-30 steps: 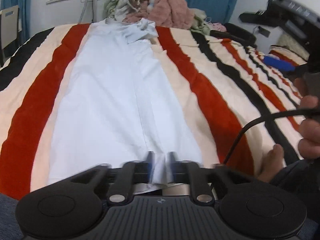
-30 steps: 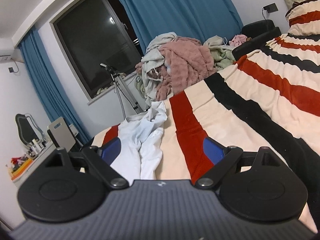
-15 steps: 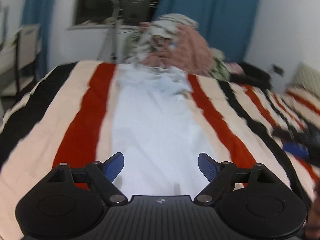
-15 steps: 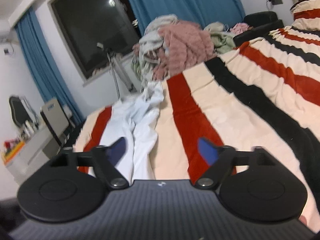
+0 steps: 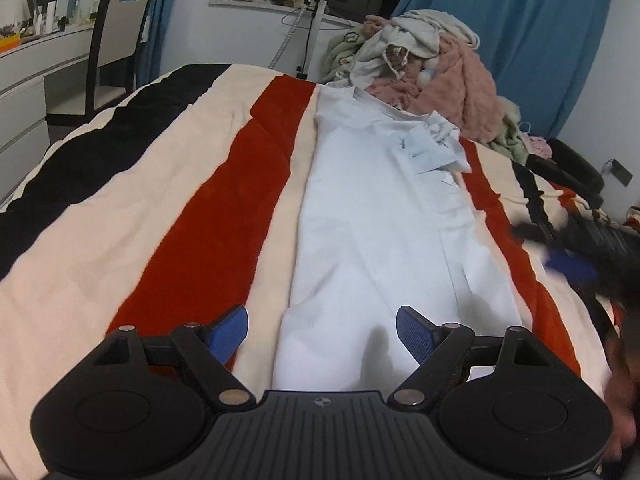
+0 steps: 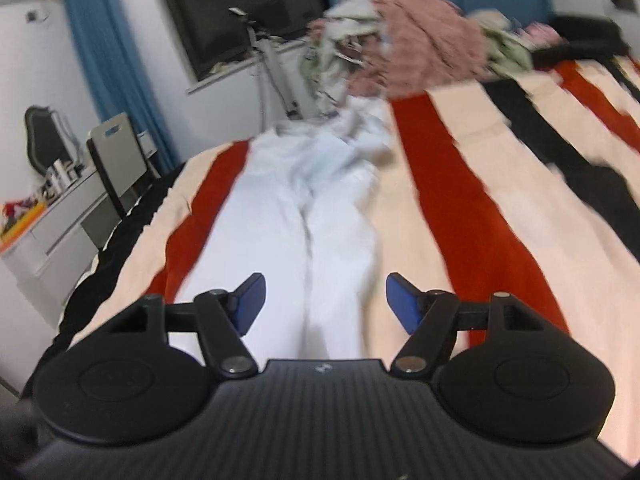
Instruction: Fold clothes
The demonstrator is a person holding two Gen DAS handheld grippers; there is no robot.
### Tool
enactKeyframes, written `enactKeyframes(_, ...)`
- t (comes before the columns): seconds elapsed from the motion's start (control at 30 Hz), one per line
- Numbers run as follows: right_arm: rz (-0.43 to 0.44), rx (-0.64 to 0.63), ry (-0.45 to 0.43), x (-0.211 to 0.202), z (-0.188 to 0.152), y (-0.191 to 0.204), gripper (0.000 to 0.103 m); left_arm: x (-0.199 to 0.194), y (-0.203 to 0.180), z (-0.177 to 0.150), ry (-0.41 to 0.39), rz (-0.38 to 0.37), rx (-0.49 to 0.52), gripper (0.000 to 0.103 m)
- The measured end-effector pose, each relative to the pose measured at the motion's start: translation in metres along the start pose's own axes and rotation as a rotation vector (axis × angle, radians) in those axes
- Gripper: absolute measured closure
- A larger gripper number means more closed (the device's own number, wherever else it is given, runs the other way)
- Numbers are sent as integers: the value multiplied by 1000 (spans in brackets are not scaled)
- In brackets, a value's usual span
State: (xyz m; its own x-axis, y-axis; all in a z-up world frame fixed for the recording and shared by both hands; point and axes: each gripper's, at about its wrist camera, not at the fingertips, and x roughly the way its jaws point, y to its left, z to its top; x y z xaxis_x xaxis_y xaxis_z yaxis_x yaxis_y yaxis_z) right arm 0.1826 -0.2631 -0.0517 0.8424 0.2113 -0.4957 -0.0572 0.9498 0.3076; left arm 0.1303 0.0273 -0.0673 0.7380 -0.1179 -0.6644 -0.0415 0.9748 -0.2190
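A pale blue shirt (image 5: 380, 216) lies flat along the striped bed (image 5: 160, 208). The left claw (image 5: 322, 334) and right claw (image 6: 322, 300) both hover over its near hem, spread wide, holding nothing.

**Where everything lies on the bed**

A long garment (image 5: 384, 216) lies flat on the blanket (image 5: 160, 208), running from the near edge to the far end, its far part bunched. Behind it, at the far end of the bed, sits a heap of clothes (image 5: 432, 68). The left gripper (image 5: 322, 330) hangs over the garment's near left edge; the right gripper (image 6: 324, 300) over its near end. Left of the bed stand a chair (image 5: 116, 36) and a desk (image 5: 36, 64).
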Motion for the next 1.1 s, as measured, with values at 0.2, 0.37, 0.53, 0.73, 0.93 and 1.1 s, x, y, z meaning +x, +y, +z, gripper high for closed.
enactKeyframes(0.2,-16,-151,-15,115,64,34,70,13,9,0,-31,19,-54,20)
enactKeyframes(0.37,-96,-282,-9,196,96,56,72,28,24,7,-59,21,-118,19)
enactKeyframes(0.53,-207,-487,45,241,89,70,75,50,31,12,-33,3,-130,19)
enactKeyframes(0.73,-286,-374,11,229,73,32,75,60,34,14,-26,-7,-128,19)
enactKeyframes(0.93,-271,-225,-16,181,52,1,75,60,34,14,-18,-11,-126,19)
enactKeyframes(1.1,-189,-94,-31,102,32,-18,68,54,32,14,-10,-37,-131,19)
